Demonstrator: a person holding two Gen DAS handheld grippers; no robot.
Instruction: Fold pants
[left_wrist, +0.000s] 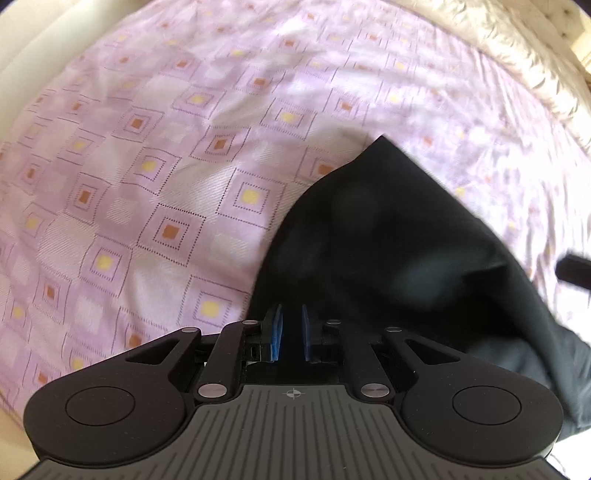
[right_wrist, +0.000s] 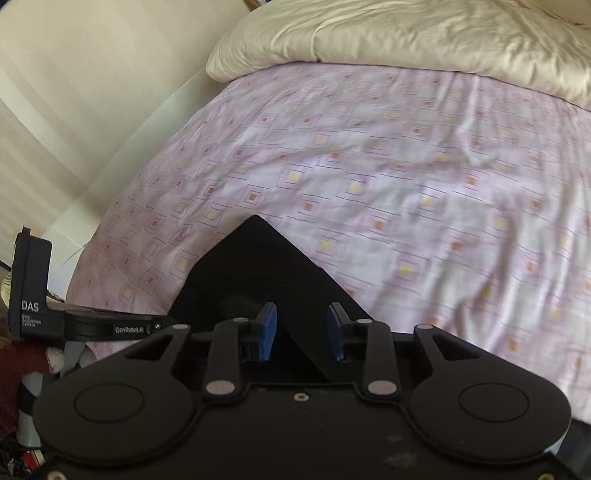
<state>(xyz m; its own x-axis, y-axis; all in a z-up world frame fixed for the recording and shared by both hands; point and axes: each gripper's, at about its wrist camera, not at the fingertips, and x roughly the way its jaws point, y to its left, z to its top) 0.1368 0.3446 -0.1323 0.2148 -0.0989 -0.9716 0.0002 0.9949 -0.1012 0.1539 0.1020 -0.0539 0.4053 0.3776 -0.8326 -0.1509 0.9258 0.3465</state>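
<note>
The black pants (left_wrist: 388, 240) lie on the lilac bedsheet (left_wrist: 147, 184), with a pointed corner reaching away from me. My left gripper (left_wrist: 291, 332) points steeply down at the cloth's near left edge. Its blue pads are almost together, and black cloth fills the narrow gap between them. In the right wrist view the same pants (right_wrist: 258, 266) show as a dark triangle. My right gripper (right_wrist: 302, 330) hangs over them with its pads apart and pressing on nothing. The left gripper's housing (right_wrist: 33, 295) comes in from the left and meets the cloth's edge.
A cream duvet (right_wrist: 406, 40) is bunched along the far side of the bed. A cream wall (right_wrist: 74, 92) runs along the bed's left side. Clutter and dark red fabric (right_wrist: 14, 369) sit low on the left, off the bed. A blurred dark object (left_wrist: 574, 273) shows at the right edge.
</note>
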